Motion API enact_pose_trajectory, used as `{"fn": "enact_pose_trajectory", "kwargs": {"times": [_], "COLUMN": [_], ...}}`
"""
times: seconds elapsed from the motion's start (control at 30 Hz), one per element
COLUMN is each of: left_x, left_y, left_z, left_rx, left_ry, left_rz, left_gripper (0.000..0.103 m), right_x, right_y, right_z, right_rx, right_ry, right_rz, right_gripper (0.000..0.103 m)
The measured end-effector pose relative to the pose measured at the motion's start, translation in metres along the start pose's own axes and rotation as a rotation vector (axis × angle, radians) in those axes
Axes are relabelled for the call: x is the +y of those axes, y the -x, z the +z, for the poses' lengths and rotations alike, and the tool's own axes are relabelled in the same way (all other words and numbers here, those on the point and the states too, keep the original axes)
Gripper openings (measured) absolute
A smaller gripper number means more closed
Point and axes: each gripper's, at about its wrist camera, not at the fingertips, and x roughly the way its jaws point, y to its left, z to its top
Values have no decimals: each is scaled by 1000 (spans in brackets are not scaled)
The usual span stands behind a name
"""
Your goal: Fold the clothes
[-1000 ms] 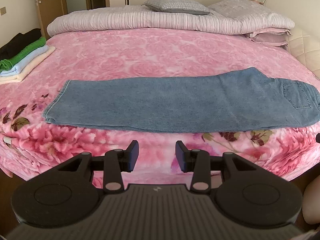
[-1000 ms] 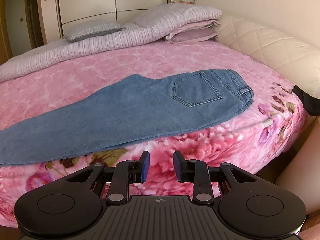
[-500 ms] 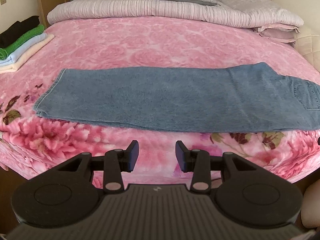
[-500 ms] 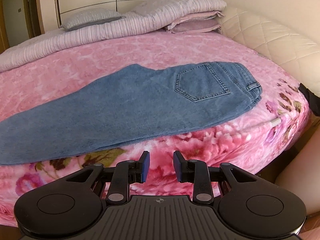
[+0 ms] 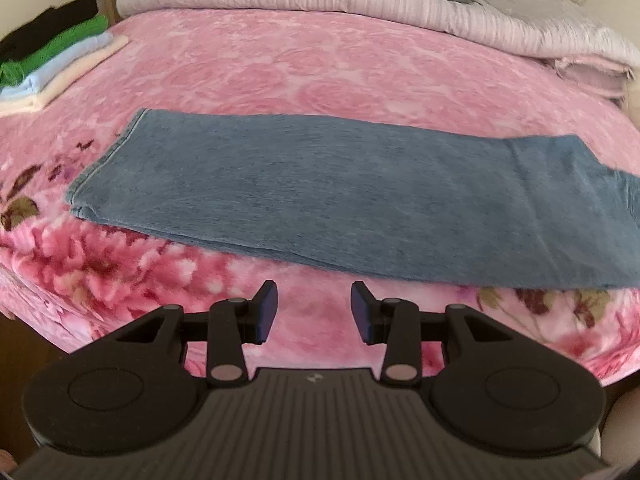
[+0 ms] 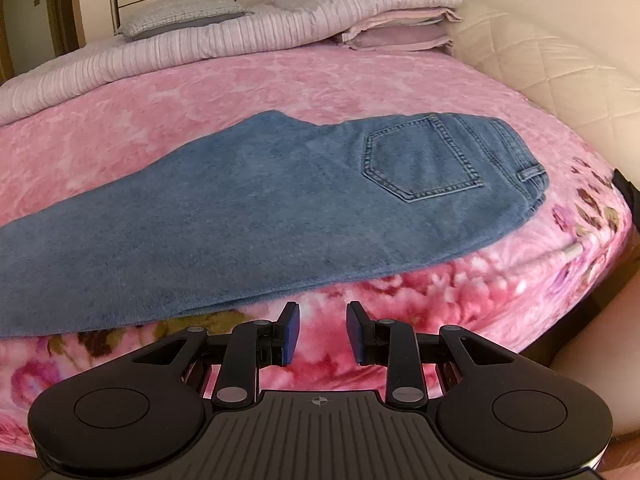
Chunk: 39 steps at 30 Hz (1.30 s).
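A pair of blue denim jeans lies flat across a bed covered by a pink floral blanket. The jeans are folded lengthwise, one leg on the other, a back pocket facing up. The hem end lies to the left, the waistband to the right, near the bed's right edge. Their long near edge runs close to the bed's front edge. Behind them, open blanket stretches to striped bedding and pillows. A stack of folded clothes sits at the far left, well apart. The left gripper and right gripper hover just before the near edge, jaws apart, nothing between them.
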Motion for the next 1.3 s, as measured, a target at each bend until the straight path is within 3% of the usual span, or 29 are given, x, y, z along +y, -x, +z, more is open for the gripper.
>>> {"fn": "enact_pose_trajectory", "kwargs": {"times": [0.13, 0.27, 0.43, 0.6, 0.83, 0.9, 1.3], "left_x": [35, 79, 129, 170, 206, 211, 193], "left_y": [-6, -7, -11, -21, -40, -44, -55], "left_z": [2, -2, -13, -18, -22, -24, -14], "left_rx": [-7, -21, -46, -86, -135, -154, -256], "left_ry": [128, 292, 490, 700, 934, 976, 976], "left_rz": [-61, -95, -121, -149, -194, -211, -145], "left_gripper": [36, 36, 36, 36, 36, 37, 50], "right_x": [-14, -35, -48, -52, -45, -43, -46], "right_y": [-11, -28, -41, -47, -57, -60, -78], "right_z": [-2, -4, -2, 1, 4, 6, 16], "right_rx": [3, 63, 82, 68, 81, 85, 123], "right_ry": [-102, -241, -317, -399, -433, -435, -467], "right_rz": [115, 188, 207, 285, 307, 304, 311], "right_gripper": [30, 30, 30, 30, 30, 30, 30]}}
